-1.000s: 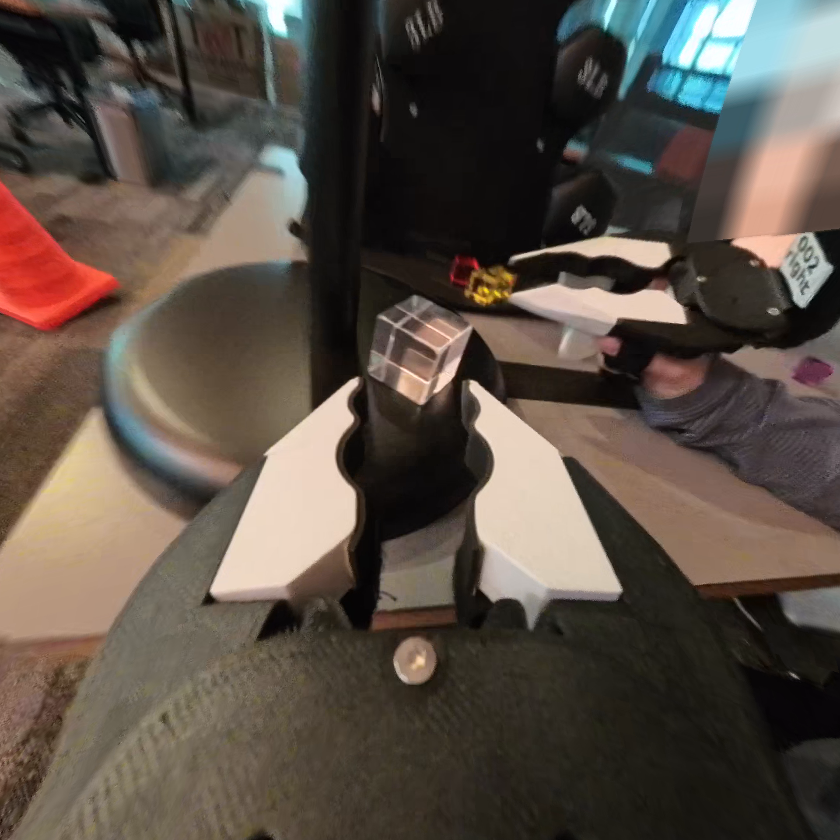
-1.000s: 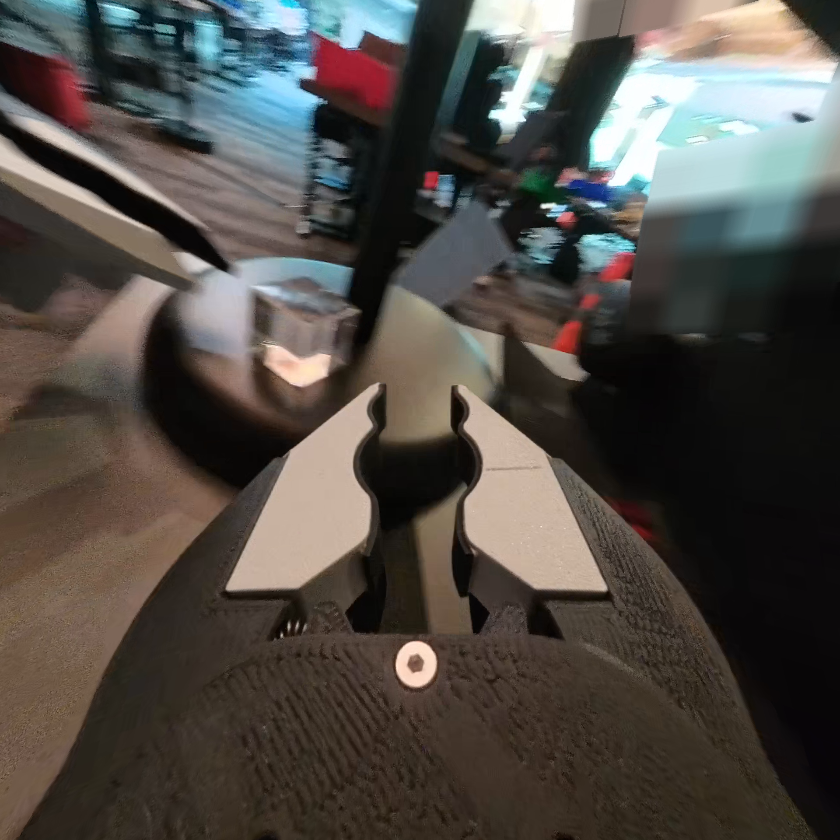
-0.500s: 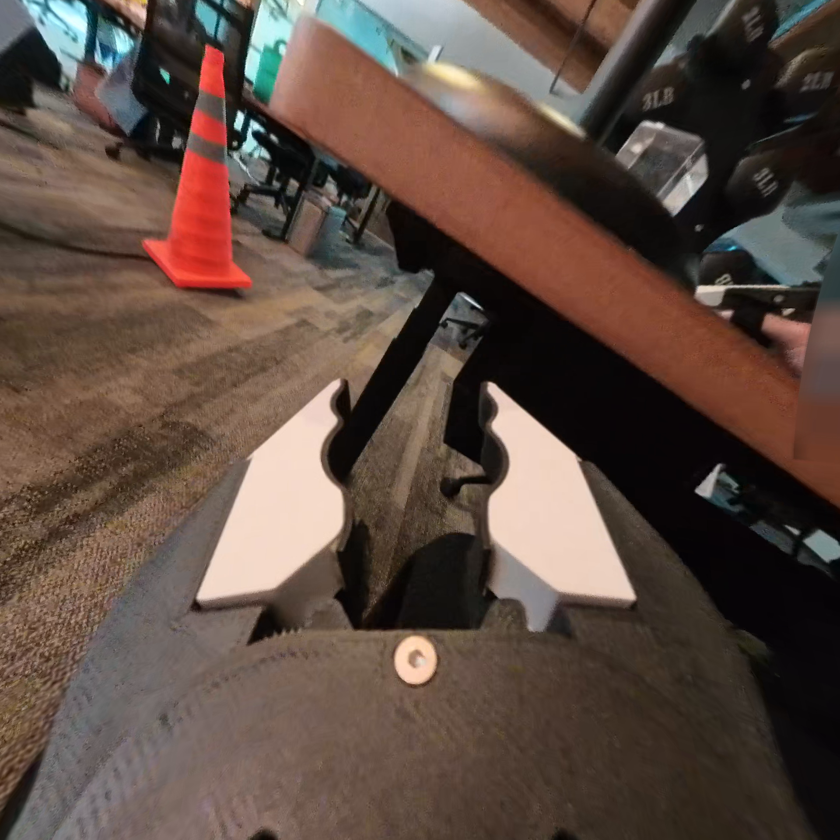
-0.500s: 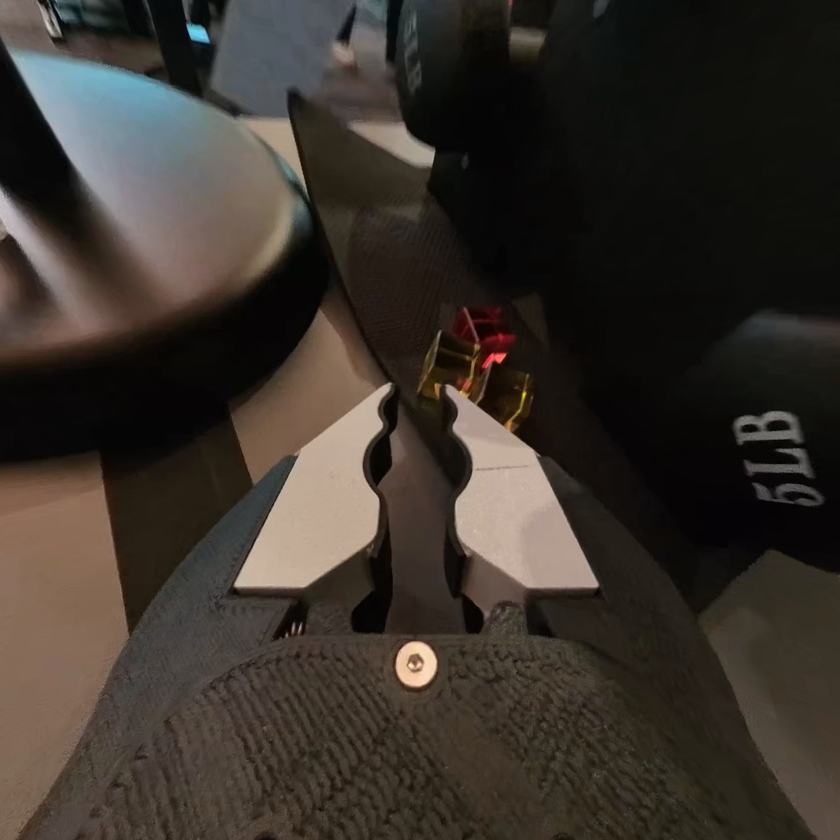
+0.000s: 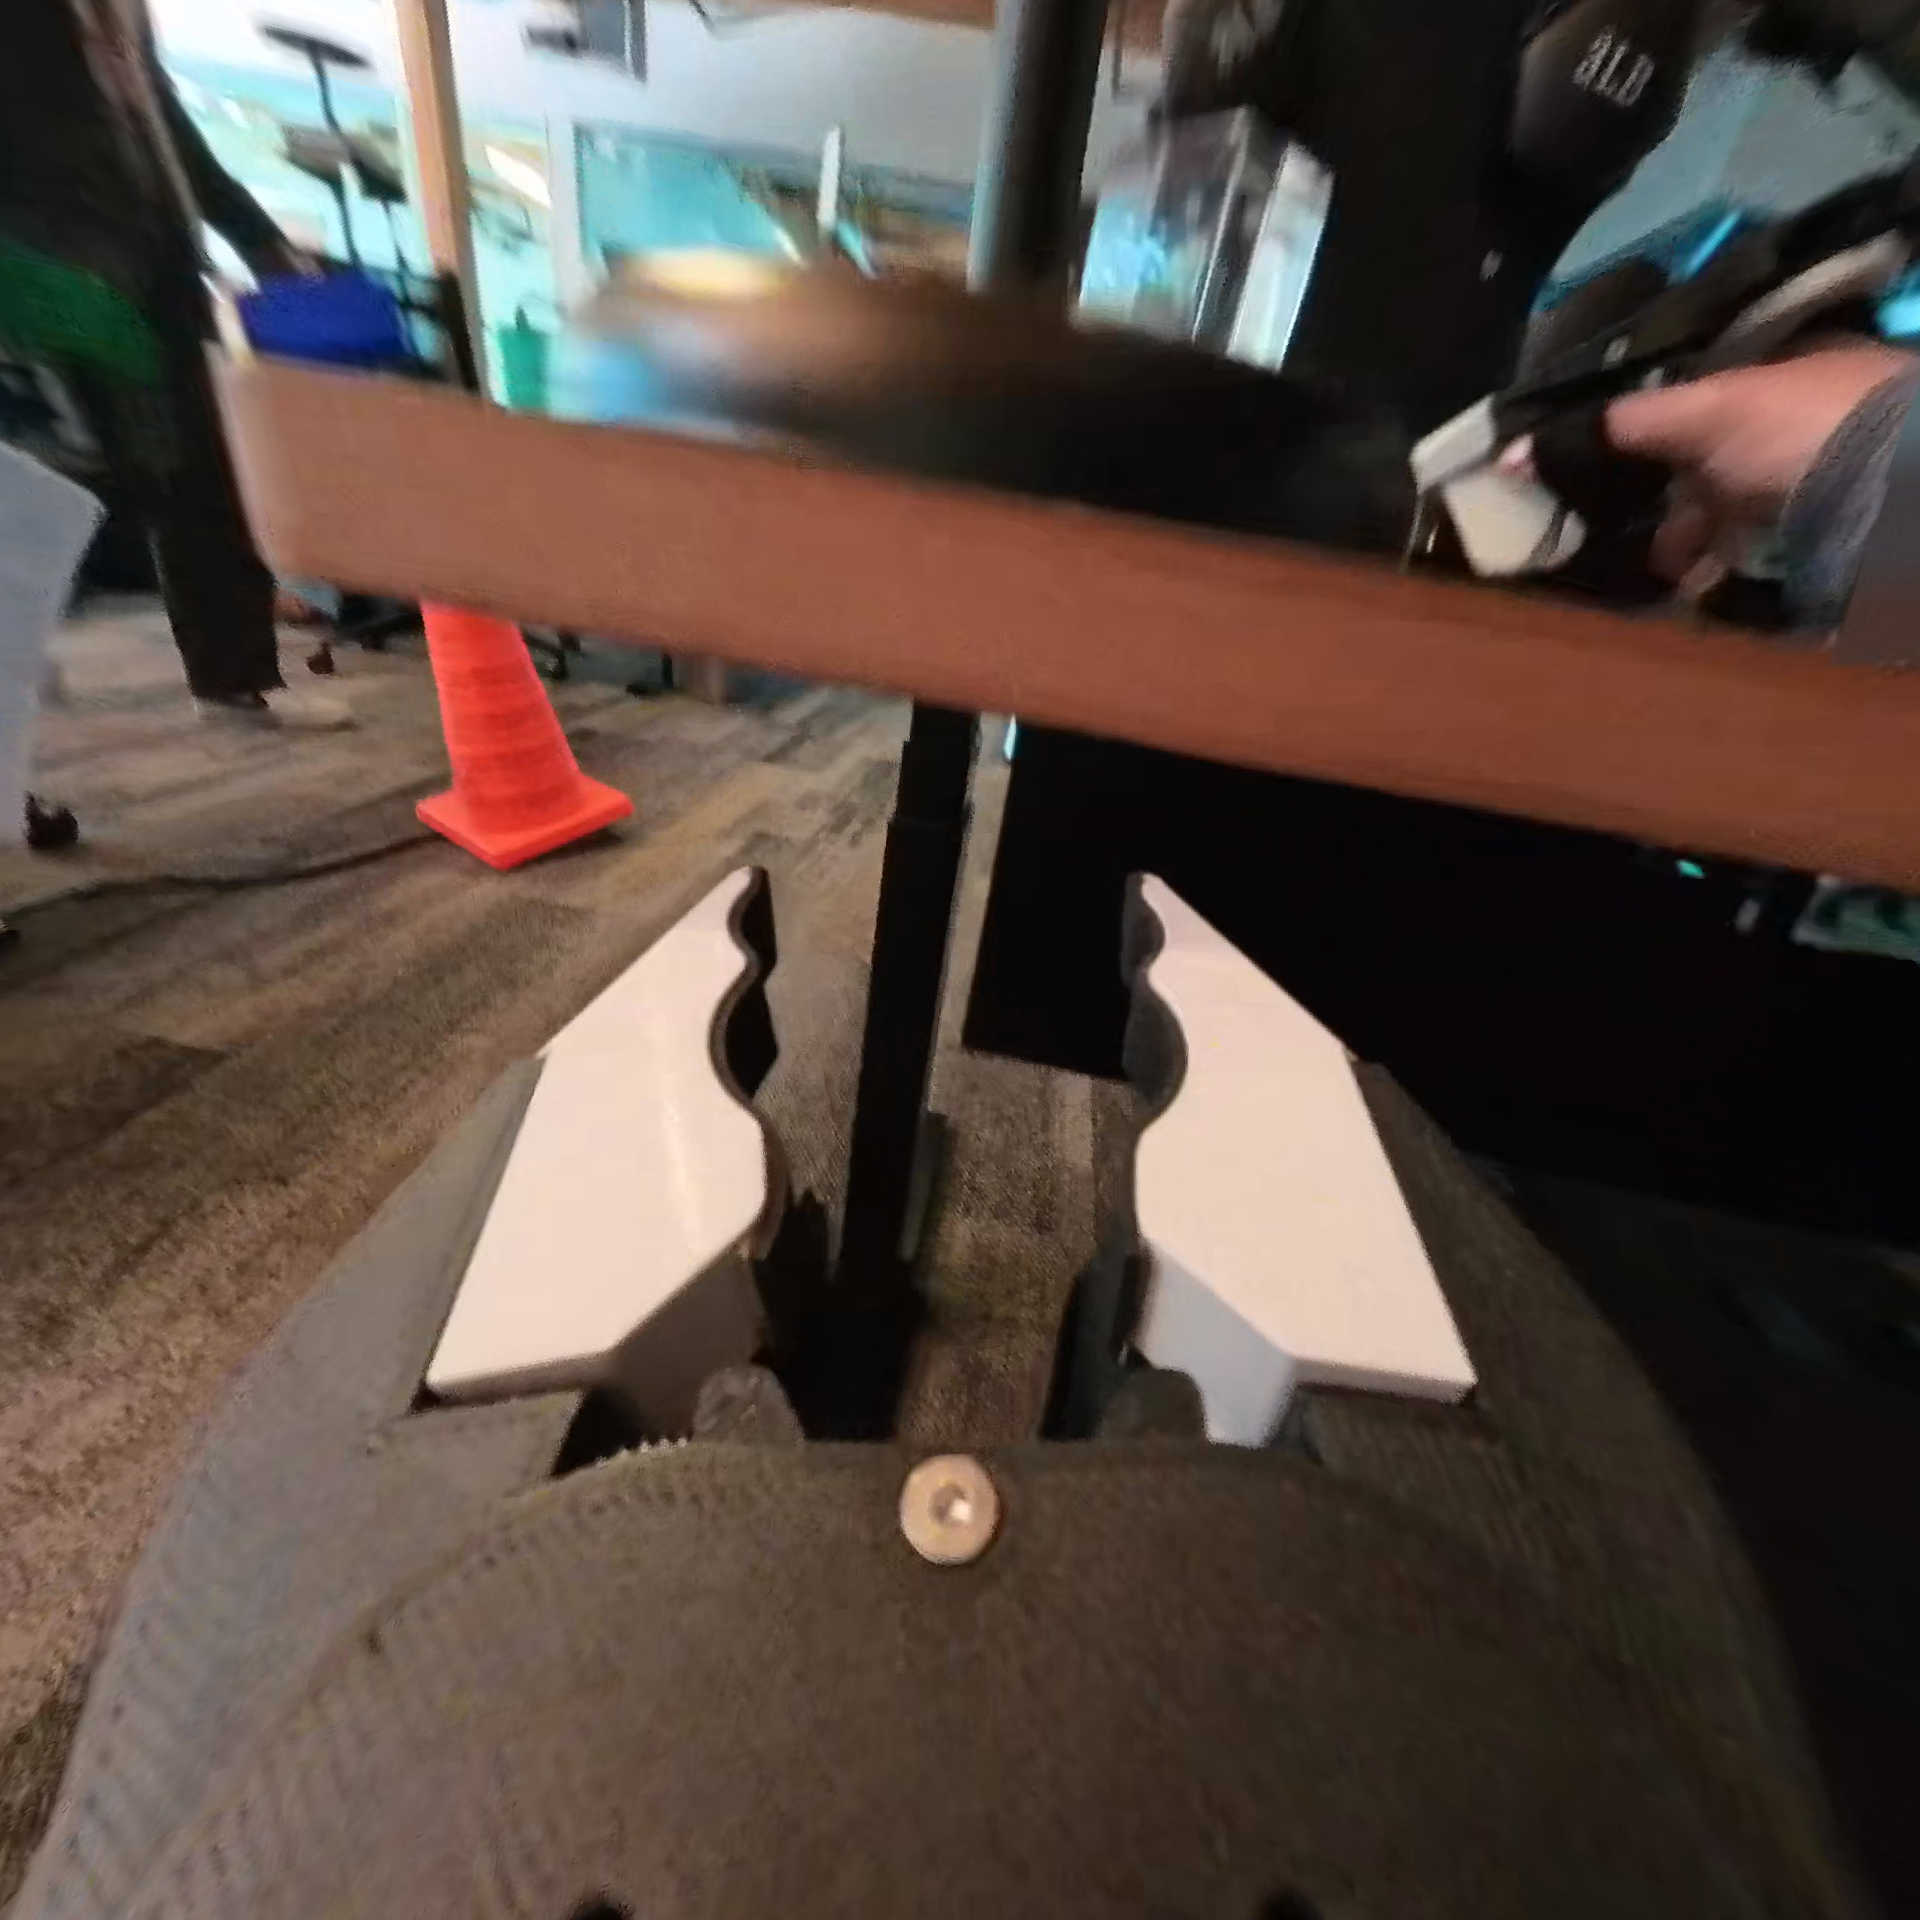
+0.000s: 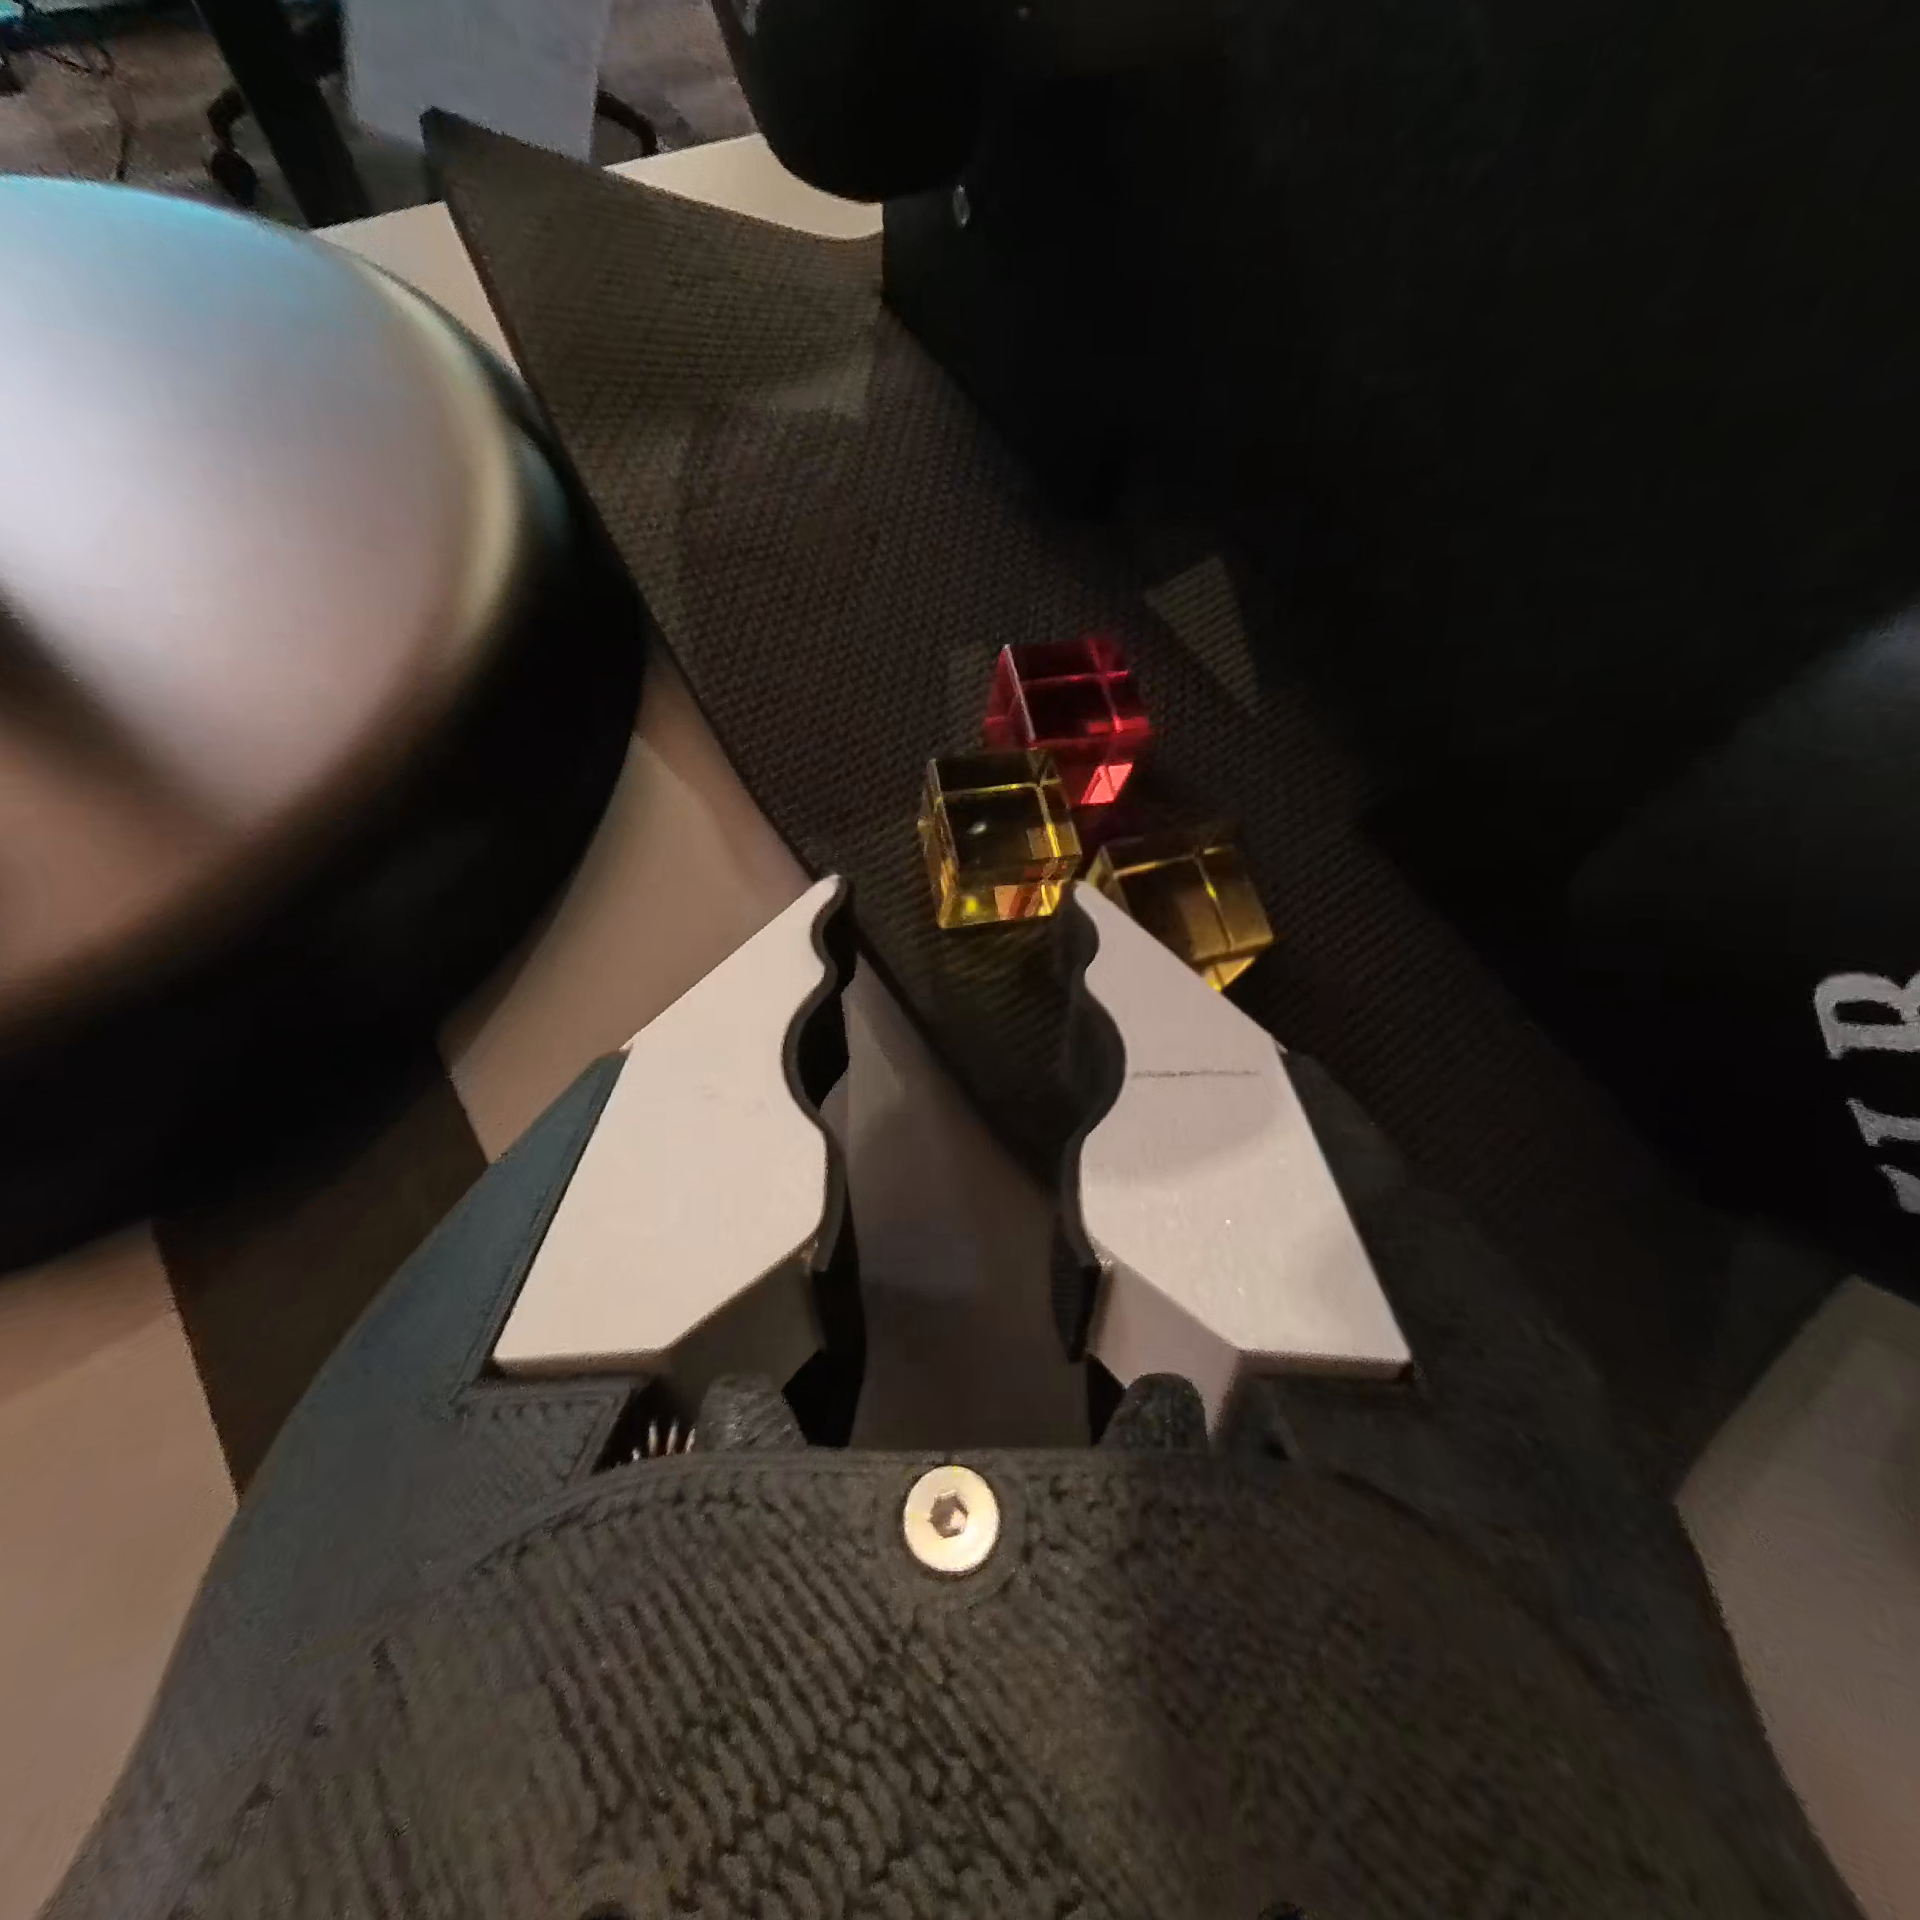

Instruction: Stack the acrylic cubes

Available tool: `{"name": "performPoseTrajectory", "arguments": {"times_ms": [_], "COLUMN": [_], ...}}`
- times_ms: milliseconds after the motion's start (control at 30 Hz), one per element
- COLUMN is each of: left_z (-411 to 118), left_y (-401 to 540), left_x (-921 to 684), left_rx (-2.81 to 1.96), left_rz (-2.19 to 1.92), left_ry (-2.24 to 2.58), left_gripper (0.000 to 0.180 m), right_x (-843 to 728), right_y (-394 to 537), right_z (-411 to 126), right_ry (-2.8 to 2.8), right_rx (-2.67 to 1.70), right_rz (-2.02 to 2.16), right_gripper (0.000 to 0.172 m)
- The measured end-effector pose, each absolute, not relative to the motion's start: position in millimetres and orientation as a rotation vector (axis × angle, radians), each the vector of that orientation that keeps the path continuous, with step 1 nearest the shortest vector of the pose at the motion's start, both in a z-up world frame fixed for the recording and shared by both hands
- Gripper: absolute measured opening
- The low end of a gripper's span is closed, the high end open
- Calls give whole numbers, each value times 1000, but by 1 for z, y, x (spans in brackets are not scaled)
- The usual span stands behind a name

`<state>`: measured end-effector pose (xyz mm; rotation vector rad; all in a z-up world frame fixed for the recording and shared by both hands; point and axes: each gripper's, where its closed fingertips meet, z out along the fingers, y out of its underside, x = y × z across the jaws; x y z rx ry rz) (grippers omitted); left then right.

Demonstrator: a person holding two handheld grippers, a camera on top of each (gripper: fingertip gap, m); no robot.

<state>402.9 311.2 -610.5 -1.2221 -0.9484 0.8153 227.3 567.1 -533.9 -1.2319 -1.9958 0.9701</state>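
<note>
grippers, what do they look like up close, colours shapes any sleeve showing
Both grippers have a rough black printed body with one silver screw in the middle. Each carries two flat pale fingers with wavy black inner edges. In the left view, the other hand wears a grey sleeve.

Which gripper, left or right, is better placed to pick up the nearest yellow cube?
Probably the right gripper: its open fingers sit just before the yellow cube. The left gripper is below the table edge.

Left gripper (image 5: 945,914): jaws wide apart, nothing between, held below worktop (image 5: 935,582) edge. Black worktop leg (image 5: 914,935) ahead. Orange cone (image 5: 499,748) on carpet, left. Hand (image 5: 1745,436) with right gripper (image 5: 1507,499) upper right, blurred.
</note>
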Motion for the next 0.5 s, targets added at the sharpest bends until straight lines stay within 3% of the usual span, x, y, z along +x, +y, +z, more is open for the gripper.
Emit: {"name": "performPoseTrajectory", "arguments": {"times_ms": [267,500], "left_z": [-505,-443], "left_y": [289,290], "left_x": [428,426], "left_rx": [-1100,-1165], "left_rz": [1015,993], "left_ry": [-744,-733], "left_gripper": [71,72], "right_x": [217,216], "right_y": [569,572], "right_z": [-525,-530], "right_ry": [-2013,-2123], "right_rx": [-1225,-1210], "right_rz": [966,873], "right_gripper": [45,26]}}
